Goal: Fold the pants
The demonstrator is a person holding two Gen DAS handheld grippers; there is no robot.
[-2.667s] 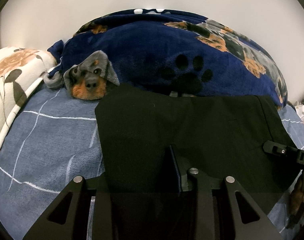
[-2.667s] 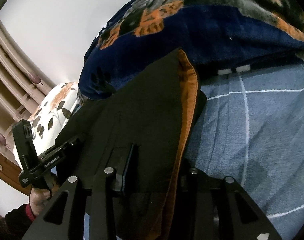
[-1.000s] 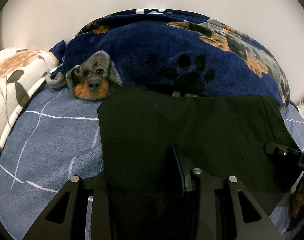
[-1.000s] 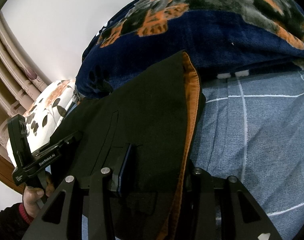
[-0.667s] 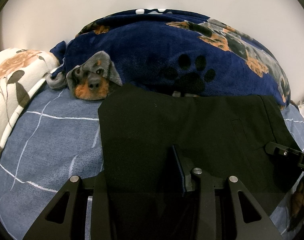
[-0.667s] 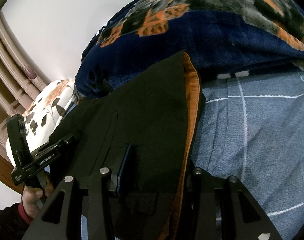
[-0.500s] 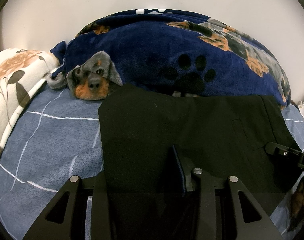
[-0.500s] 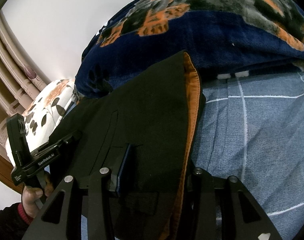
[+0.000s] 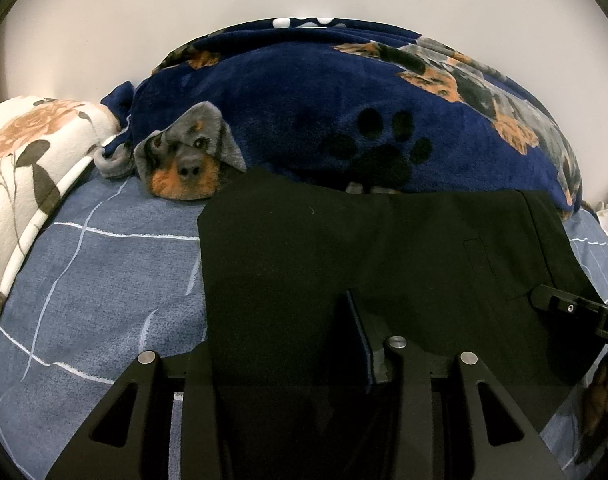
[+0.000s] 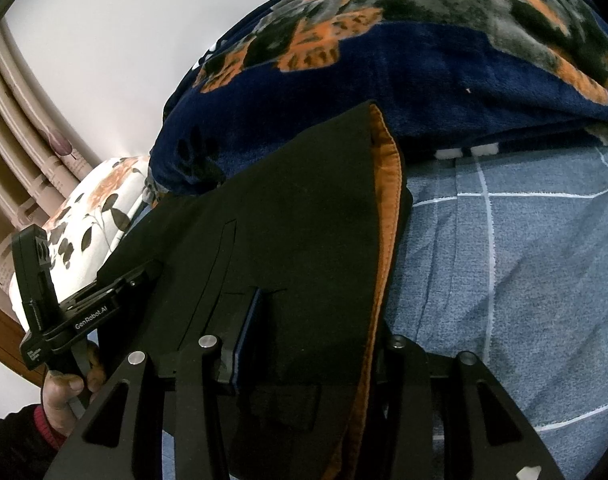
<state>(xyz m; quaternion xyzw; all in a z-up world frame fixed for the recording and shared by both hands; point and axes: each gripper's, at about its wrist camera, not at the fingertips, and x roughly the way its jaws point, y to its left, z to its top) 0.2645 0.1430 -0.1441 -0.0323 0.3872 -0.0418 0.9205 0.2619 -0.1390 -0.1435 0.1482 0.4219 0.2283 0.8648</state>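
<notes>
The black pants (image 9: 344,252) lie folded across the blue checked bed sheet (image 9: 104,280), waistband to the right. My left gripper (image 9: 288,340) is shut on the near edge of the pants; cloth drapes over its left finger. In the right wrist view the pants (image 10: 296,216) show an orange lining (image 10: 388,200) along their right edge. My right gripper (image 10: 316,332) is shut on the waistband end. The left gripper's body (image 10: 84,312) shows at the left there, held by a hand.
A navy fleece blanket with dog and paw prints (image 9: 344,120) is heaped just behind the pants. A white floral pillow (image 9: 20,160) lies at the far left. A pale wall stands behind. Bare sheet (image 10: 504,260) lies right of the pants.
Both grippers have stayed shut on the pants. The views shifted only slightly; the pants lie about as before.
</notes>
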